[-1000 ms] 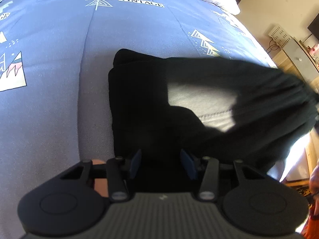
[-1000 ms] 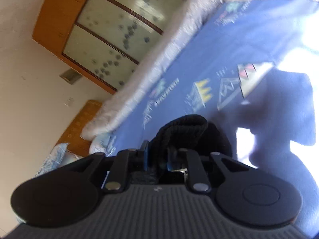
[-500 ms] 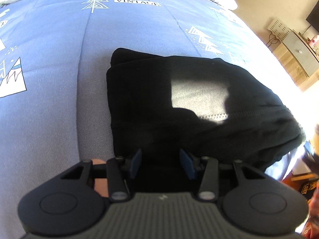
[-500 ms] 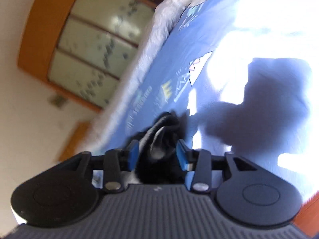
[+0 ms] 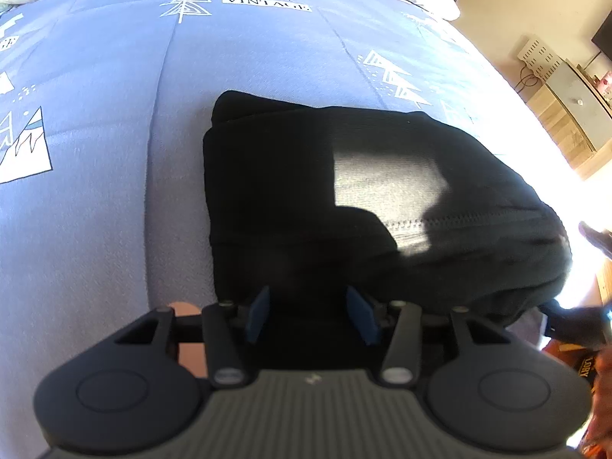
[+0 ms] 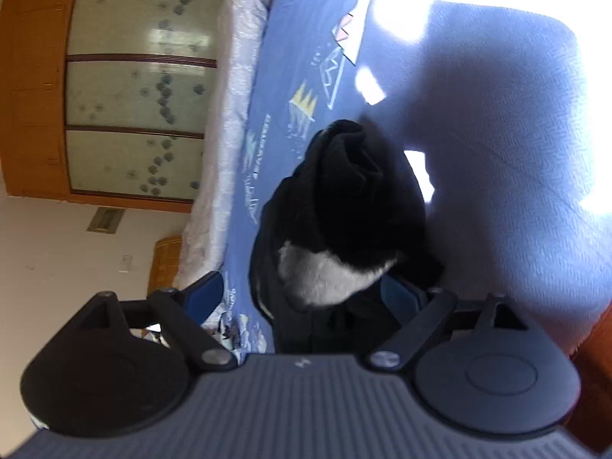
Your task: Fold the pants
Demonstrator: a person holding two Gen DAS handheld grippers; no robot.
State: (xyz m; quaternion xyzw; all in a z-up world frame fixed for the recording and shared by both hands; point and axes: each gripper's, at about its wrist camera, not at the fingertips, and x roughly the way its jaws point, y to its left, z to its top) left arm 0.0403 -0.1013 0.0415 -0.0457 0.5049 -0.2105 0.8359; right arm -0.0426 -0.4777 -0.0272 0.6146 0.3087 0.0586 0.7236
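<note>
— One bed (image 5: 95,134), blue-quilted, with the black pants (image 5: 306,191) folded in a thick bundle near its edge.
— What changed?
— A second ago the right tool (image 6: 302,290) pinched a bunched end; now its jaws are spread. The left tool (image 5: 308,315) stays parted over the near edge.
— So the fold looks laid down.

Black pants (image 5: 290,199); blue bedspread (image 5: 95,122), white tree prints; possibly blue-padded tongs (image 5: 311,315).
</note>
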